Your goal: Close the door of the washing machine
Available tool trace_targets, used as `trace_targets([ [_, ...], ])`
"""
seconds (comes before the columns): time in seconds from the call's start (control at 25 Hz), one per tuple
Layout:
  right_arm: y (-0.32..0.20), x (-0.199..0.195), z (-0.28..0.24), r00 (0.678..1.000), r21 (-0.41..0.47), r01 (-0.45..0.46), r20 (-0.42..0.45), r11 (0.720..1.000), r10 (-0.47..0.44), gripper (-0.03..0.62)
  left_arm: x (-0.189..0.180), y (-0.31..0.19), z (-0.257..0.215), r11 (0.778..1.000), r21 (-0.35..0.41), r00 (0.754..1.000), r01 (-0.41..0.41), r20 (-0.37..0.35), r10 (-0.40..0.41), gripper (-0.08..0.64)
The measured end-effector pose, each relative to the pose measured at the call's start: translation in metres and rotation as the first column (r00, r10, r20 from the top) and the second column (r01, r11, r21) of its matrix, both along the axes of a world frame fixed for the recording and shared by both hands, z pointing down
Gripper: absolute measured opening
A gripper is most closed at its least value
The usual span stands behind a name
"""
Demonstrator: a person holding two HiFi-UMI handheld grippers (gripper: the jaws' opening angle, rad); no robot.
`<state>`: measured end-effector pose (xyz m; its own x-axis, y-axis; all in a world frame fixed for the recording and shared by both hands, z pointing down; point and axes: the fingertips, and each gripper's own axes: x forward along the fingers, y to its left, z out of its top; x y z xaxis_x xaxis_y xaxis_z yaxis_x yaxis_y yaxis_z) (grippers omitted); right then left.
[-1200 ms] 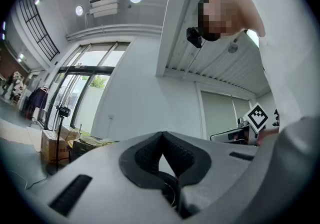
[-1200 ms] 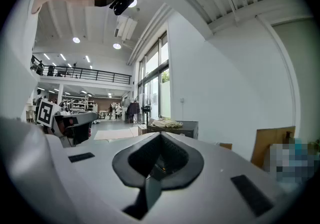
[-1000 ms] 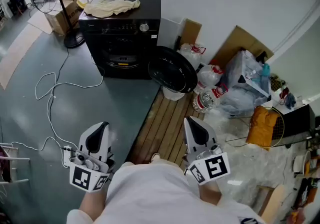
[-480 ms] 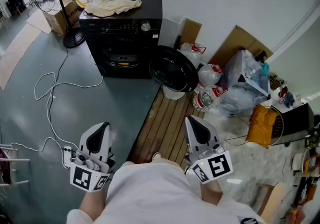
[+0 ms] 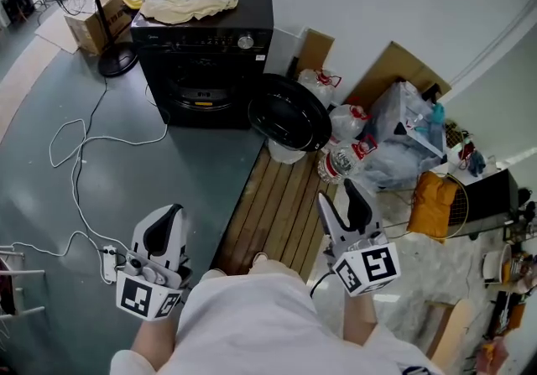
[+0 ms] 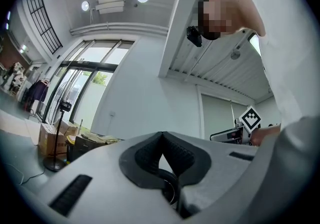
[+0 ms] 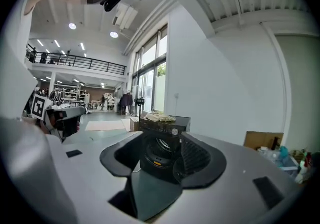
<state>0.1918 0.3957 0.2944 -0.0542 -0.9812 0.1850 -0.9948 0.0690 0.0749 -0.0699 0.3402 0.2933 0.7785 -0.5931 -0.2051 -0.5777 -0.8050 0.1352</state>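
A black washing machine [image 5: 205, 46] stands by the far wall. Its round door [image 5: 289, 117] hangs open to the right of the drum. Both grippers are held low near my body, well short of the machine. My left gripper [image 5: 170, 212] is shut with nothing in it; in the left gripper view [image 6: 161, 137] its pads meet. My right gripper [image 5: 346, 195] hangs over the wooden boards, and its jaws have just been opening with nothing between them. In the right gripper view [image 7: 160, 142] the washing machine [image 7: 161, 124] shows far off through the gap.
A beige cloth [image 5: 189, 6] lies on top of the machine. Plastic bags and bottles [image 5: 369, 143] and cardboard pile up on the right. A white cable [image 5: 80, 164] snakes over the grey floor on the left. A wooden slat walkway [image 5: 273, 205] runs from me toward the door.
The right gripper's jaws have gone from shut to open, and it has shifted slightly right. The left gripper looks unchanged.
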Motion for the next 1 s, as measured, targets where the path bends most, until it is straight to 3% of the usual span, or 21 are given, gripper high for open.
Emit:
trace_targets([
  [0.24,0.003,0.002,0.017,0.999,-0.055,-0.043,-0.017,0.998,0.042,0.249,-0.002,-0.014,0.017,0.999,-0.032,1.0,-0.031,0.003,0.031,0.005],
  [0.44,-0.017,0.029,0.04,0.999,-0.095,-0.037,-0.016,0.995,0.035,0.258,0.02,-0.033,0.027,0.999,-0.048,0.999,-0.024,0.034,0.026,0.005],
  [0.72,-0.101,0.113,0.089,0.999,-0.154,0.04,-0.03,0.987,-0.045,0.261,0.089,-0.09,0.04,0.994,-0.072,0.996,0.078,0.059,-0.074,0.005],
  [1.0,-0.213,0.214,0.158,0.982,-0.31,0.152,-0.058,0.938,-0.178,0.268,0.168,-0.149,0.034,0.973,-0.091,0.974,0.212,0.097,-0.204,0.005],
])
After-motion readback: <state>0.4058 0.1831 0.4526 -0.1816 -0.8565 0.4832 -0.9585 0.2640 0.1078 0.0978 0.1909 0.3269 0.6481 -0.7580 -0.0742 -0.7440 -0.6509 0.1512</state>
